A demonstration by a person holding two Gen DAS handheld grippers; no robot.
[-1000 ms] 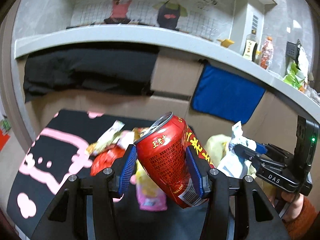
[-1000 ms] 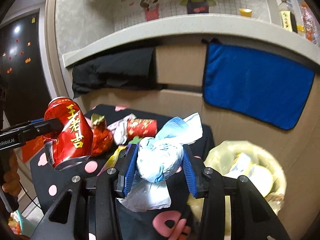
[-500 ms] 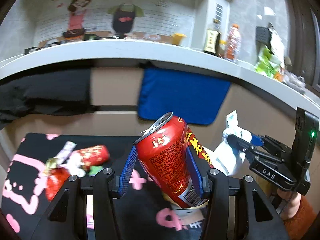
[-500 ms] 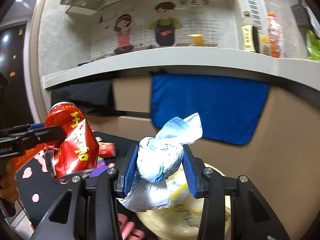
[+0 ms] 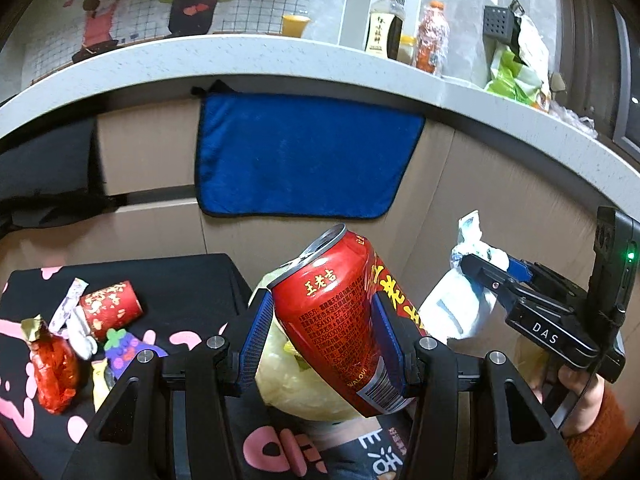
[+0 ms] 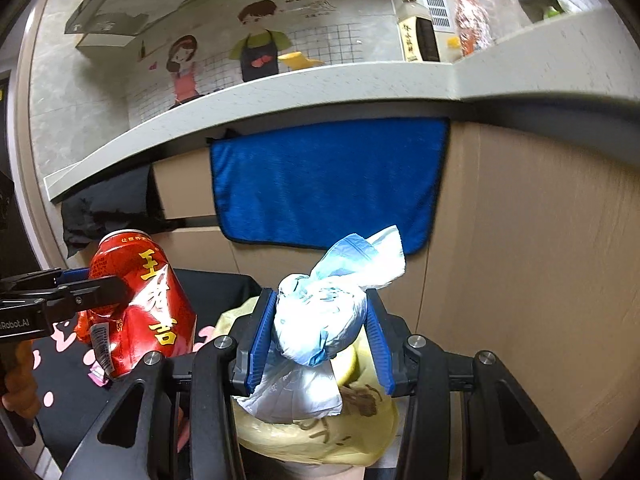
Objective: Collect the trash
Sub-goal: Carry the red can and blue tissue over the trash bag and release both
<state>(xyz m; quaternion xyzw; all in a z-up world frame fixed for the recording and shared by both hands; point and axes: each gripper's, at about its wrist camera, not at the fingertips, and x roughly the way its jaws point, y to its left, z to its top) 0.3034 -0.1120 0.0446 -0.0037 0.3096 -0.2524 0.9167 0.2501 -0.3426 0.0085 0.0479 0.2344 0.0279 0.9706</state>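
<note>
My left gripper (image 5: 326, 330) is shut on a dented red drink can (image 5: 344, 316), held tilted in the air; the same can (image 6: 140, 304) shows at the left of the right wrist view. My right gripper (image 6: 320, 334) is shut on a crumpled white-and-blue plastic wrapper (image 6: 320, 316), also seen as a white bundle (image 5: 460, 304) at the right of the left wrist view. Both loads hang over a bin lined with a yellow bag (image 6: 320, 436), whose bag (image 5: 292, 376) sits just beneath the can.
More trash lies on the black mat with pink shapes (image 5: 192, 292): a small red can (image 5: 110, 306), a red foil wrapper (image 5: 54, 372) and other wrappers. A blue towel (image 5: 304, 160) hangs on the cabinet front under a counter (image 5: 240, 56) with bottles.
Both grippers have swept right with their loads, from over the black mat to above the yellow-lined bin. The trash pile now lies to the left. Both grips are unchanged.
</note>
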